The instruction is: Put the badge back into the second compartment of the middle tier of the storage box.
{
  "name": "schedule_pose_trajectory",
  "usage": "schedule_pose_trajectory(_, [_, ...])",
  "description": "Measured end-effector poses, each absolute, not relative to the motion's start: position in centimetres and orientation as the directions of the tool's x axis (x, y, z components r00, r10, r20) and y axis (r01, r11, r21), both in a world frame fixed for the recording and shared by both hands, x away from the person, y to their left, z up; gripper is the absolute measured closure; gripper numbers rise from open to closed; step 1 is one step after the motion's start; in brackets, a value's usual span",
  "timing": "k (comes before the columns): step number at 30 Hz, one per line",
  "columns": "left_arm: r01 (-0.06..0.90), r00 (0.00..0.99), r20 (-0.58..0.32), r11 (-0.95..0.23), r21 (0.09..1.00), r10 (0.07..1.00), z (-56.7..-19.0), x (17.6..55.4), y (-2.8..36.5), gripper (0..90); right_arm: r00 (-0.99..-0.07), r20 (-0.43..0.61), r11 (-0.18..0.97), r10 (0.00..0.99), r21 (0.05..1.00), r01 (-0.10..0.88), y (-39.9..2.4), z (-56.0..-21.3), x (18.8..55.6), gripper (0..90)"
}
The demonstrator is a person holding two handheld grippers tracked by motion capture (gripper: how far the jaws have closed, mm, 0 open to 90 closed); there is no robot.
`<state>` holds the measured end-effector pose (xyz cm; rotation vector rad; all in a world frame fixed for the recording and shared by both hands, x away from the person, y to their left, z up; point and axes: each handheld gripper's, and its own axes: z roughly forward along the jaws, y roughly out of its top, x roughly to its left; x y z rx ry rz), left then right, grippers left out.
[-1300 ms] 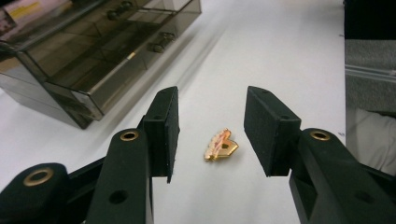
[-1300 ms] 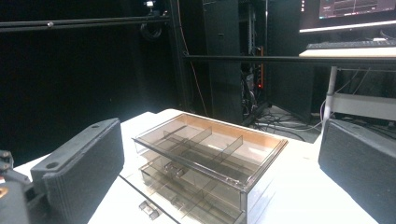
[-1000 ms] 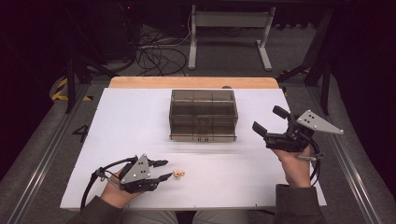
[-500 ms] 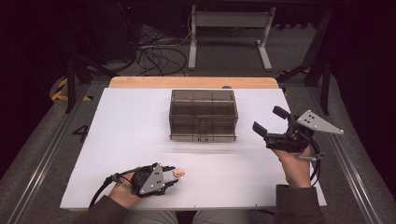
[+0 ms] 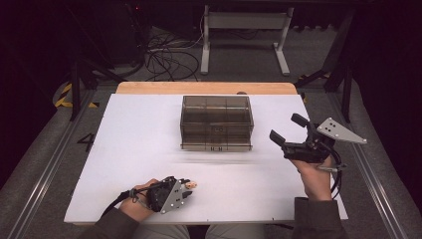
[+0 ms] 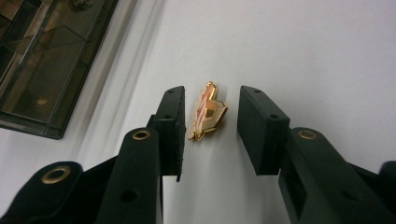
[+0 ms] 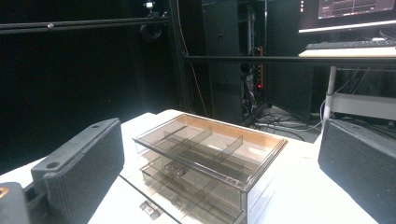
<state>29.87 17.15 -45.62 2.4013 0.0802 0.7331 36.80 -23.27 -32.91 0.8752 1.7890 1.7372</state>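
Note:
A small gold and pink pin [image 6: 205,112] lies on the white table [image 5: 124,149] near the front edge, also seen as a pale speck, the pin [image 5: 190,185]. My left gripper [image 6: 210,133] is open with its jaws on either side of the pin, not touching it; it sits low at the front left, the left gripper [image 5: 184,193]. A smoky clear drawer box [image 5: 216,123] stands mid-table, the same drawer box [image 7: 210,158] seen up close. My right gripper [image 5: 288,129] hovers open to the right of the box, empty.
A wooden strip [image 5: 206,88] edges the table's far side. Beyond it stand a white desk frame [image 5: 244,30] and loose cables [image 5: 164,59] on the floor. Metal rails [image 5: 50,159] run along both sides of the table.
My left gripper has rolled over and slid right, bringing its open jaws around the pin. The right gripper has stayed still.

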Motion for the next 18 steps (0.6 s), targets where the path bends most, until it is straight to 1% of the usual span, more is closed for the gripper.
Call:
schedule_pose_trajectory(4, [-0.128,0.834,0.505,-0.811,0.571,0.224,-45.72,29.95,17.0,65.9,-0.673,0.088,-0.017,0.735,0.994,0.112,-23.25,-32.92,36.8,1.2])
schedule_pose_trajectory(5, [-0.137,0.831,0.513,-0.814,0.564,0.216,-45.79,30.06,16.94,68.3,-0.673,0.087,-0.017,0.735,0.994,0.11,-23.23,-32.91,36.8,1.2])
schedule_pose_trajectory(7, [-0.137,0.832,0.511,-0.815,0.563,0.213,-45.87,30.1,16.89,69.2,-0.673,0.086,-0.017,0.735,0.994,0.109,-23.23,-32.9,36.79,1.2])
schedule_pose_trajectory(10, [-0.138,0.838,0.508,-0.825,0.548,0.197,-46.02,30.17,16.77,75.9,-0.673,0.086,-0.018,0.735,0.994,0.107,-23.26,-32.9,36.79,1.2])
schedule_pose_trajectory(11, [-0.136,0.839,0.508,-0.826,0.546,0.197,-46.07,30.13,16.7,75.9,-0.673,0.086,-0.018,0.735,0.994,0.107,-23.26,-32.9,36.79,1.2])
schedule_pose_trajectory(13, [-0.15,0.835,0.519,-0.831,0.535,0.184,-45.94,30.18,16.68,79.6,-0.673,0.085,-0.018,0.735,0.994,0.107,-23.24,-32.89,36.78,1.2])
schedule_pose_trajectory(18, [-0.136,0.833,0.509,-0.812,0.567,0.216,-45.6,30.39,16.84,84.6,-0.673,0.086,-0.019,0.735,0.994,0.106,-23.24,-32.88,36.77,1.2])
